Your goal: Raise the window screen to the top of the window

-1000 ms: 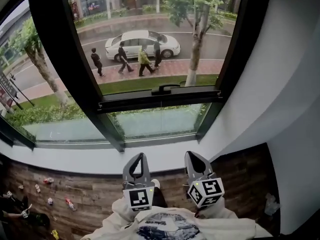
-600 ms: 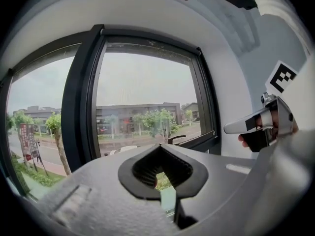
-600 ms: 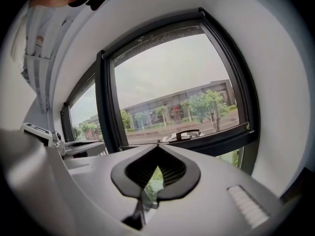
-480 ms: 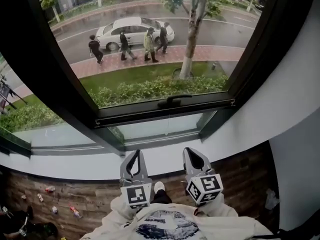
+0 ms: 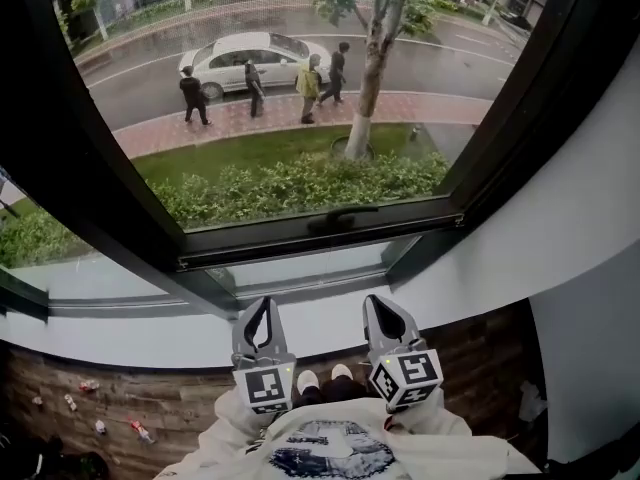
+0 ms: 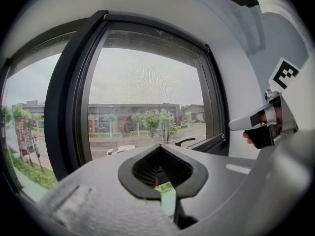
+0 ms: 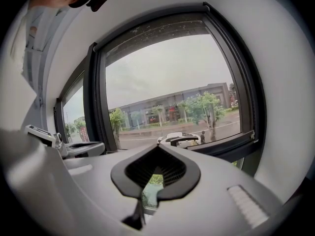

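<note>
The window has a black frame. A black rail with a black handle crosses its lower part, above a lower pane. The mesh is faintly seen across the pane. My left gripper and right gripper point at the window side by side, below and short of the rail, touching nothing. Both are shut and empty. The handle lies ahead and to the right of the left gripper. It lies just above the right gripper.
A white sill runs under the window, above a dark wooden floor with small scraps. A white wall closes the right side. A thick black mullion stands at the left. A street with a car, a tree and walkers lies outside.
Both grippers have moved forward toward the window, still shut. The rail and handle now sit lower and nearer in the head view. The walkers outside have moved to the right.
</note>
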The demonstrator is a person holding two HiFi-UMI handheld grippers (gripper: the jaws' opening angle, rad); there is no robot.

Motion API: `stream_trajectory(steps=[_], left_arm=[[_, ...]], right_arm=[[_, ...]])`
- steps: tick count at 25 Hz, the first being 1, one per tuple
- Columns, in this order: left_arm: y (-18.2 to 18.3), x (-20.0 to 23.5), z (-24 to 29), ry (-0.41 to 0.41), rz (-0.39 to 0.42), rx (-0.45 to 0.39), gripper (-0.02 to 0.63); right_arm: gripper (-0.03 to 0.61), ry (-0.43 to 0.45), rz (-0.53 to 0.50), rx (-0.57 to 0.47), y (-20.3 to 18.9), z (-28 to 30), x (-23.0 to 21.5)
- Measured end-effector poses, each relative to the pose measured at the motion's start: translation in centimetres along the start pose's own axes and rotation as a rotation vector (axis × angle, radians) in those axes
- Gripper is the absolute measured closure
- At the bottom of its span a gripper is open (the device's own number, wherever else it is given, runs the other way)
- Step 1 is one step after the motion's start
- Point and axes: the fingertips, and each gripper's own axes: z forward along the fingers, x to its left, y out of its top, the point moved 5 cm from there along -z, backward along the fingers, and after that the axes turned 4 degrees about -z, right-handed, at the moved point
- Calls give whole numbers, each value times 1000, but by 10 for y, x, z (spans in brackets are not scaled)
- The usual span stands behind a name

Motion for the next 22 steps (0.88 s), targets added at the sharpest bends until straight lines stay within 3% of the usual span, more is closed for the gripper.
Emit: stream_trajectory(steps=[12,22], left_arm=[[12,-5,30,93,20,11,612],[27,-50,75,133,46,-16,612]], right_arm=[[574,99,1,5,12,44,-30],[574,167,0,-35,31,65,-92]])
